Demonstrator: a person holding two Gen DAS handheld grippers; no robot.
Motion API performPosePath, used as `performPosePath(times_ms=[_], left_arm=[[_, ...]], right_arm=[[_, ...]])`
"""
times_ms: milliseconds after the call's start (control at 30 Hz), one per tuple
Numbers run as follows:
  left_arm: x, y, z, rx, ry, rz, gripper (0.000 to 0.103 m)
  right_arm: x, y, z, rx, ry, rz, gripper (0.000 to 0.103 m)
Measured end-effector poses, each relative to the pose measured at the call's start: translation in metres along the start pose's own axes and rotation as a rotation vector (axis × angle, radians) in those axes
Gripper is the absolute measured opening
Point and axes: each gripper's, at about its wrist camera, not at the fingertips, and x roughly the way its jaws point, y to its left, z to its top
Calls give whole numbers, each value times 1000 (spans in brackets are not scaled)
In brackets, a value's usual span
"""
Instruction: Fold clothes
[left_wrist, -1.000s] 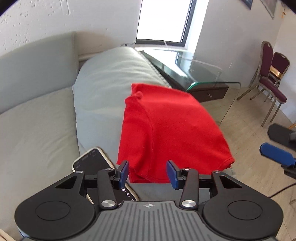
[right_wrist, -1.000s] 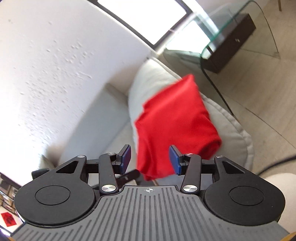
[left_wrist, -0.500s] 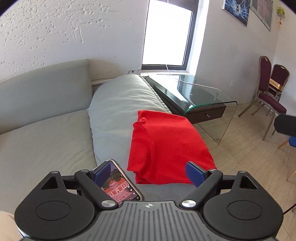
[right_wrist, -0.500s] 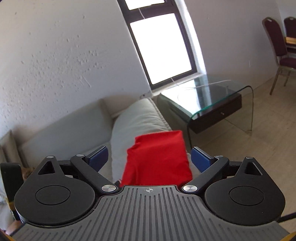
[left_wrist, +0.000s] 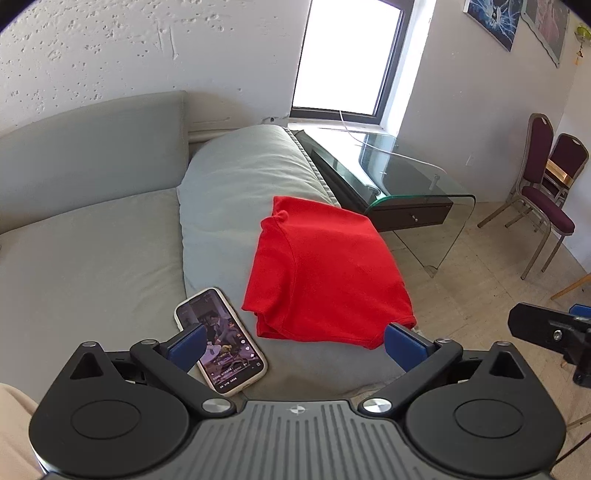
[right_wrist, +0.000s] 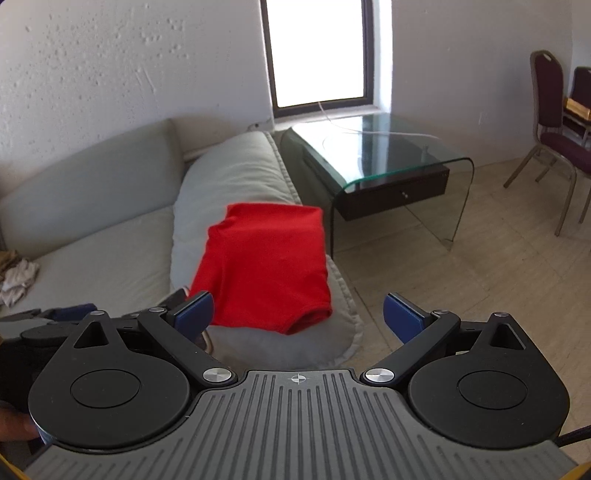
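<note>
- red shirt (left_wrist: 325, 273) folded, lying on the grey sofa arm cushion (left_wrist: 236, 184), its near right corner hanging toward the floor side
- left gripper (left_wrist: 295, 343) released, fingers spread wide, holding nothing, apart from the shirt
- right gripper (right_wrist: 299, 314) also spread wide, nothing held
- phone (left_wrist: 219, 339) screen-up on the cushion just left of the shirt
- glass side table (right_wrist: 388, 155) beside the sofa arm

A folded red shirt (left_wrist: 325, 273) covers the sofa arm cushion (left_wrist: 236, 192). A phone (left_wrist: 221, 339) lies just beside its near left corner. Bare sofa seat (left_wrist: 92, 266) spreads left; open floor (right_wrist: 461, 280) lies right, before a glass table (right_wrist: 388, 147).
</note>
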Motion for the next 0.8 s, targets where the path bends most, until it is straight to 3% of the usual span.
performPosePath(times_ms=[300,800], left_arm=[[8,-20,15,37,52,-48,102],[38,-30,27,56,100,-57,102]], right_arm=[[4,0,18,-58,60,6,99],[29,-15,32,-25,121,7,99]])
